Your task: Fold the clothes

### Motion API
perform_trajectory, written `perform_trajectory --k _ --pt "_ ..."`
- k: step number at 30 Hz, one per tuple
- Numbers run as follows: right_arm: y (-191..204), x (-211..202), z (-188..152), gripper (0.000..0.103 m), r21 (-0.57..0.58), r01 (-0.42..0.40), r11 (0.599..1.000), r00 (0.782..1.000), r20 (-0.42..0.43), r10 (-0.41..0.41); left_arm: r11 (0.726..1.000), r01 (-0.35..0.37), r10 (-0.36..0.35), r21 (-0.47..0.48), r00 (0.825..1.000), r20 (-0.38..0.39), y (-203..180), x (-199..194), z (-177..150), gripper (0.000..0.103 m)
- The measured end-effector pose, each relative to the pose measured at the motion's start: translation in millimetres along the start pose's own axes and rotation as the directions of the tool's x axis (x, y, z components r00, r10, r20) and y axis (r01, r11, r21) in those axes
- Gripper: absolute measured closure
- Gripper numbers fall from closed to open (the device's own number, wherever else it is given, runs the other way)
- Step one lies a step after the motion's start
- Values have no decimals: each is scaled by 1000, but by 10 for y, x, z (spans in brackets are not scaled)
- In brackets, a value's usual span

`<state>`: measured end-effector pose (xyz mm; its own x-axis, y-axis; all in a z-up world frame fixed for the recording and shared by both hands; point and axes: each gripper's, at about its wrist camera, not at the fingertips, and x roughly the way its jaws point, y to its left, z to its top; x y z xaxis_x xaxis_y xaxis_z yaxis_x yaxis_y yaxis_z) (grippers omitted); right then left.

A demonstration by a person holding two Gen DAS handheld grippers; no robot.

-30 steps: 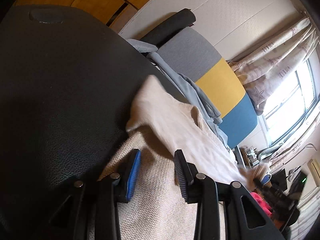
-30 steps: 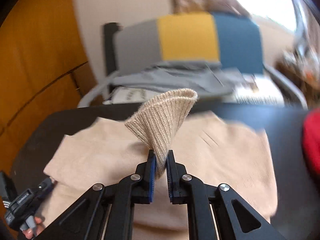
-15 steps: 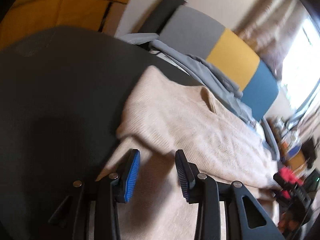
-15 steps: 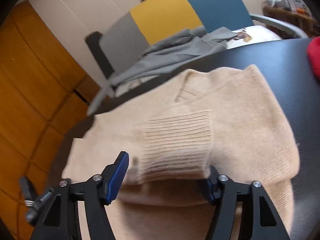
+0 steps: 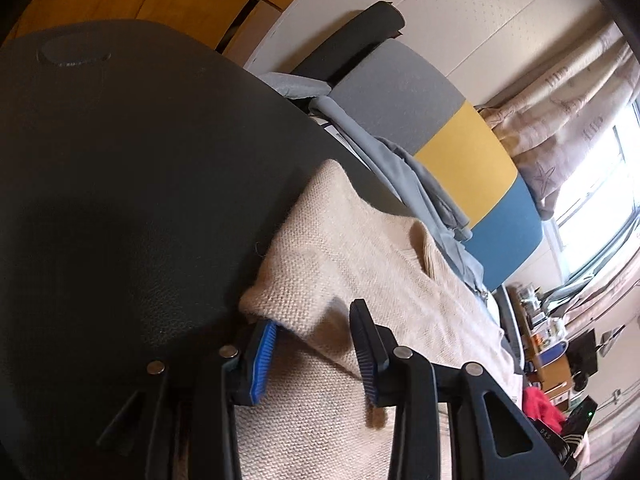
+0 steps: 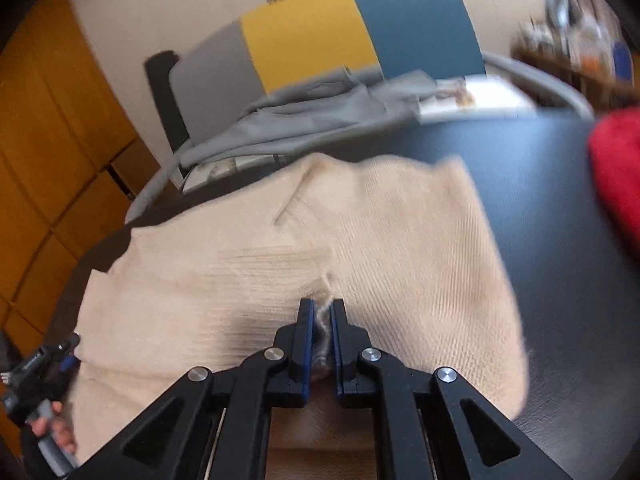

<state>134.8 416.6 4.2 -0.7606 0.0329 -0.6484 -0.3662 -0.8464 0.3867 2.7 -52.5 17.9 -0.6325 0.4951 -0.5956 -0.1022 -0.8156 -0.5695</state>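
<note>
A beige knit sweater (image 5: 360,264) lies spread on the black table (image 5: 120,200), with a sleeve folded across its body. My left gripper (image 5: 312,340) is open, its blue-padded fingers on either side of the folded left edge of the sweater. In the right wrist view the sweater (image 6: 400,240) fills the middle, ribbed cuff lying flat on it. My right gripper (image 6: 321,320) is shut on a small pinch of the knit near the sweater's near edge. The other hand-held gripper (image 6: 36,364) shows at the lower left, with a hand on it.
A chair (image 6: 320,28) with grey, yellow and blue panels stands behind the table (image 6: 540,200), grey clothes (image 6: 320,120) draped over its seat. A red garment (image 6: 616,168) lies at the table's right side. Wooden cabinets are on the left, a cluttered shelf far right.
My right gripper let go of the raised cuff, which now lies flat on the sweater, then shut on a pinch of the knit. My left gripper stayed open and edged onto the folded edge.
</note>
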Motion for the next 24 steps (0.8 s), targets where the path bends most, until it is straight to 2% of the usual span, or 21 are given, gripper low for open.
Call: perform_trajectory --k 4,6,8,11,14,16,18,21,24 --pt "-108 46 -26 95 44 -20 999 1000 -10 20 999 -25 24 26 999 22 -71 -111 -57 67" --pt "-104 59 -23 96 44 -16 999 1000 -8 17 996 -36 30 85 998 62 -207 -199 -75 67" --pt "-48 78 -20 97 24 8 1000 1000 -8 -8 978 -87 64 192 990 125 -425 -249 -66 67" --pt "120 94 -33 97 -51 92 994 996 -2 -92 932 -191 138 307 972 188 -677 -212 -39 67" --pt "261 105 -62 96 -124 172 977 985 14 -172 908 -301 279 292 953 116 -641 67 6 67" --pt "281 99 -71 96 -147 195 970 981 21 -194 904 -329 333 272 942 33 -546 260 21 67" --pt "256 90 -68 96 -139 184 973 983 16 -183 907 -321 325 274 945 31 -522 277 24 66" --pt "224 51 -30 96 -126 167 978 986 13 -167 895 -336 335 292 940 56 -548 277 -16 66" --pt "284 -159 91 98 -187 238 953 968 123 -218 892 -336 319 302 942 107 -586 218 -37 66"
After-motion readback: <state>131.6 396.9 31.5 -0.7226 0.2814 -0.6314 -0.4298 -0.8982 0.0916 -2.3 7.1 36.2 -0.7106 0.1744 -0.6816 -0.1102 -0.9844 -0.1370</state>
